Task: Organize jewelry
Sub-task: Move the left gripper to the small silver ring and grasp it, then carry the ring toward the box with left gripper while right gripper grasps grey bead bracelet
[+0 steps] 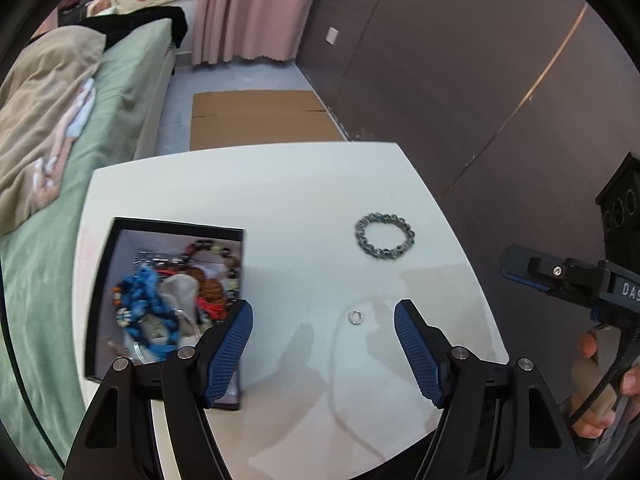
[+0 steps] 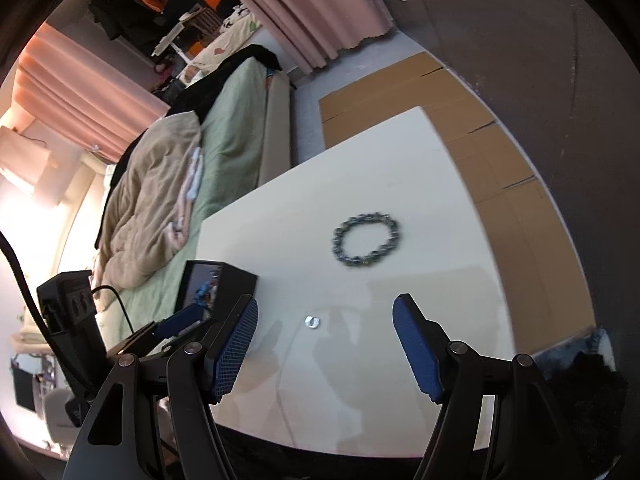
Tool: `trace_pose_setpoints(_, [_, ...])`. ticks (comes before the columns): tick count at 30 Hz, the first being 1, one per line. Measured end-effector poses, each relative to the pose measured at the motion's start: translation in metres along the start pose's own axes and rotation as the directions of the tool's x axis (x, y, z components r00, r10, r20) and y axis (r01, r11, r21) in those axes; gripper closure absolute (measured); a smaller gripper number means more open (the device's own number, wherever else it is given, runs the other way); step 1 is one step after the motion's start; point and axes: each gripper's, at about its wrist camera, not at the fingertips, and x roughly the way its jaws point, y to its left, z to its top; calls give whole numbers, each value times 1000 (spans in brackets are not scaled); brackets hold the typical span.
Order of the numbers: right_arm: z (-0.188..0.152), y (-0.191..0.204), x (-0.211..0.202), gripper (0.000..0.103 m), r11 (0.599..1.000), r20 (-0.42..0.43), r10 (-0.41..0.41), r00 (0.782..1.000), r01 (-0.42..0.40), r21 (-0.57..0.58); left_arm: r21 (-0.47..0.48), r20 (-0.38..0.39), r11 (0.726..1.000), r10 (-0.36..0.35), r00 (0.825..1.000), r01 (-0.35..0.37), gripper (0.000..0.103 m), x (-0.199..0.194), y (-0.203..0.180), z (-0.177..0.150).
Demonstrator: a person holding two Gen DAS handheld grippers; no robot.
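Observation:
A black open box point(image 1: 120, 240) full of mixed jewelry sits on the white table point(image 1: 280, 200) at the left; it also shows in the right wrist view point(image 2: 236, 276). A grey beaded bracelet point(image 1: 385, 235) point(image 2: 365, 244) lies flat on the table beyond both grippers. A small silver ring point(image 1: 355, 317) point(image 2: 312, 321) lies just ahead of the fingertips. My left gripper point(image 1: 324, 318) is open and empty above the table, its left finger over the box's near right corner. My right gripper point(image 2: 325, 316) is open and empty, and it shows at the right edge of the left wrist view point(image 1: 520, 270).
A bed with a green sheet point(image 1: 52, 280) and a beige blanket point(image 2: 152, 184) runs along the table's left side. Flattened cardboard point(image 1: 260, 120) lies on the floor beyond the table. A dark wall point(image 1: 480, 80) stands to the right. Pink curtains point(image 1: 256, 8) hang at the back.

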Motion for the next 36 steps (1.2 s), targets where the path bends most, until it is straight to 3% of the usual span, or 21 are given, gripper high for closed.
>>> trace_pose_setpoints(7, [-2, -31, -10, 33, 999, 6, -24, 1000, 24, 46, 60, -37, 998, 19, 999, -17, 35, 25, -25, -7])
trace_pose_setpoints(17, [-4, -53, -24, 33, 998, 30, -15, 999, 13, 67, 120, -99, 991, 67, 993, -55, 65, 68, -45, -20])
trace_pose_setpoints(25, [-5, -56, -24, 32, 998, 30, -21, 999, 19, 63, 167, -86, 979, 136, 987, -120, 68, 81, -52, -26])
trace_pose_setpoints(28, [-5, -55, -20, 33, 998, 25, -25, 999, 23, 63, 184, -77, 970, 175, 982, -159, 89, 83, -54, -24])
trace_pose_setpoints(31, [-3, -52, -16, 33, 998, 26, -14, 1000, 12, 56, 155, -106, 979, 146, 984, -129, 90, 81, -48, -20])
trace_pose_setpoints(36, [4, -59, 4, 33, 995, 16, 8, 1000, -9, 101, 136, -63, 983, 134, 989, -124, 90, 61, -43, -8])
